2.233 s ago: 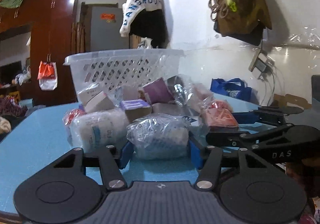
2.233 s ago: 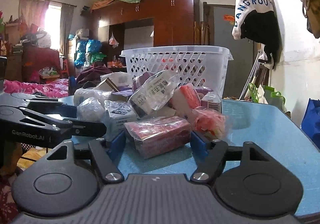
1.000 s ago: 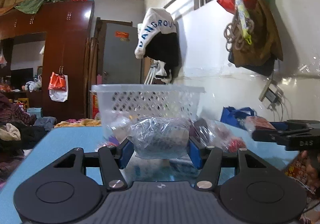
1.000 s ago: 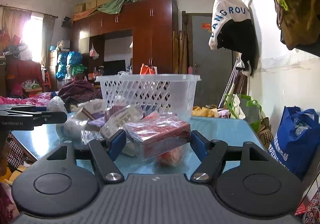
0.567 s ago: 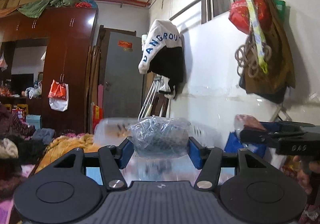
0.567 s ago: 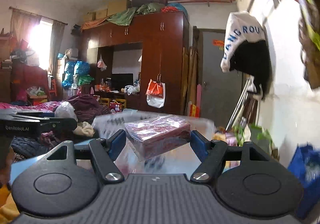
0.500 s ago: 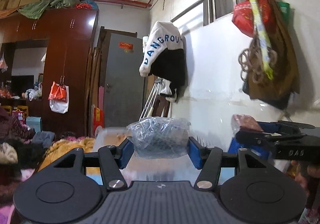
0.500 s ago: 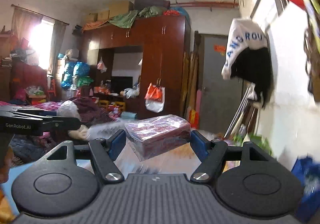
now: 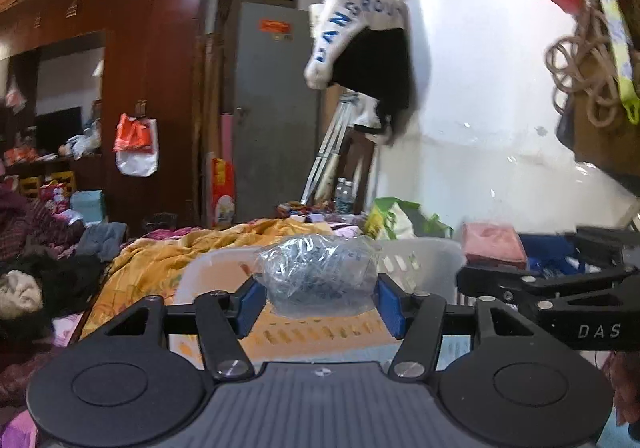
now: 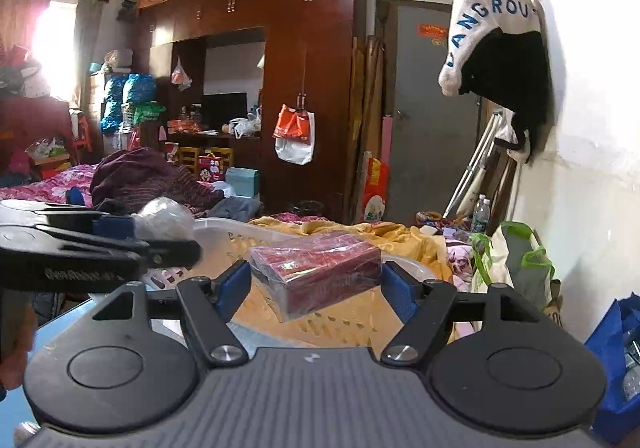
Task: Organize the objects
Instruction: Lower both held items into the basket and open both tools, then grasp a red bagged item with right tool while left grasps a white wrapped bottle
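Left gripper point(image 9: 318, 302): its blue-padded fingers point(image 9: 249, 303) are closed against both sides of a crinkled clear plastic bag of pale contents point(image 9: 318, 275), holding it clear of any support.
Clear bag position: it hangs above the open top of a white perforated plastic laundry basket point(image 9: 416, 268), roughly over the middle of the basket's near half.
Right gripper point(image 10: 316, 294): its blue pads press on the two ends of a dark red rectangular box wrapped in shiny clear film point(image 10: 316, 276); the box is tilted, one corner dipping toward the camera.
Red box position: it is held in the air over the same white basket point(image 10: 256, 244), whose rim and slotted wall show behind and below it.
Grippers relative to each other: in the left wrist view the right gripper point(image 9: 496, 268) enters from the right edge with a blurred pinkish-red package point(image 9: 494, 246) in its grasp, just beside the basket's right rim; in the right wrist view the left gripper point(image 10: 160, 236) reaches in from the left with the clear bag point(image 10: 166, 216) at its tip.
Basket interior: orange-yellow shows through the slotted floor; whether anything lies inside cannot be told.
Surface: a strip of blue tabletop point(image 10: 60, 324) shows at the lower left of the right wrist view, beneath the left gripper.
Background: a dark red-brown wooden wardrobe point(image 10: 316, 59), a grey door point(image 9: 272, 107) and a white-and-black garment with blue lettering hanging on the wall point(image 10: 496, 39).
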`<state>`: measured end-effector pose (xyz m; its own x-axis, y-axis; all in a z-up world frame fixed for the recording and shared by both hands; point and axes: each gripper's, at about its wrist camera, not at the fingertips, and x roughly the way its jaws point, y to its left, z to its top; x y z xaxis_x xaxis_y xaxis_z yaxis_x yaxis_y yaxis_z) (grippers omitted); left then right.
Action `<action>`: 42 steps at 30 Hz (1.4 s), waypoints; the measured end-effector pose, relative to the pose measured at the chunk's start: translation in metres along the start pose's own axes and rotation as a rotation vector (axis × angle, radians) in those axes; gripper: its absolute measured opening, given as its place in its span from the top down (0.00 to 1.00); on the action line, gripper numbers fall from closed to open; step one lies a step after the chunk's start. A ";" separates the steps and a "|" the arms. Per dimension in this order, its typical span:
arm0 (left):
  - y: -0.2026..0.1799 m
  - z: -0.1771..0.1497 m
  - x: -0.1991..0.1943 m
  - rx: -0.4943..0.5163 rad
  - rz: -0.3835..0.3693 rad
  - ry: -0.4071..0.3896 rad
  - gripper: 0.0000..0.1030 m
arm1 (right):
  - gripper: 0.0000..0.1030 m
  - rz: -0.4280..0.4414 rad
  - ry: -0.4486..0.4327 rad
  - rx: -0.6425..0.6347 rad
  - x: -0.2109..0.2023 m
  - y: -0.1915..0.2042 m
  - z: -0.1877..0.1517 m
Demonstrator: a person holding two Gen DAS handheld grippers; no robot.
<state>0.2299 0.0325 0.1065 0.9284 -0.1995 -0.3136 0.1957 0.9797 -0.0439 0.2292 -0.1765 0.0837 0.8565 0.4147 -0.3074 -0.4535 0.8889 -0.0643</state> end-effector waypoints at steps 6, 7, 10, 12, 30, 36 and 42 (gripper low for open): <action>0.000 -0.007 -0.024 0.009 -0.012 -0.038 0.21 | 0.00 -0.062 -0.009 -0.061 -0.030 0.007 -0.010; 0.004 -0.013 -0.036 -0.018 -0.032 -0.047 0.21 | 0.00 -0.046 -0.022 -0.048 -0.042 0.006 -0.017; 0.010 -0.039 -0.074 -0.035 -0.071 -0.083 0.13 | 0.00 0.006 -0.044 -0.025 -0.085 0.004 -0.060; 0.005 -0.061 -0.092 0.006 -0.038 -0.079 0.13 | 0.00 -0.010 -0.062 -0.027 -0.106 0.006 -0.086; 0.000 -0.147 -0.126 0.025 -0.033 0.071 0.17 | 0.29 0.046 0.119 0.054 -0.109 0.009 -0.137; -0.012 -0.163 -0.116 0.083 -0.030 0.148 0.21 | 0.39 0.041 0.141 0.017 -0.108 0.015 -0.143; -0.009 -0.168 -0.125 0.057 -0.030 0.102 0.33 | 0.50 0.028 0.129 -0.003 -0.109 0.015 -0.145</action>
<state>0.0592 0.0518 -0.0130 0.8853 -0.2228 -0.4082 0.2433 0.9699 -0.0017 0.0931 -0.2365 -0.0214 0.8045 0.4106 -0.4291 -0.4778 0.8766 -0.0571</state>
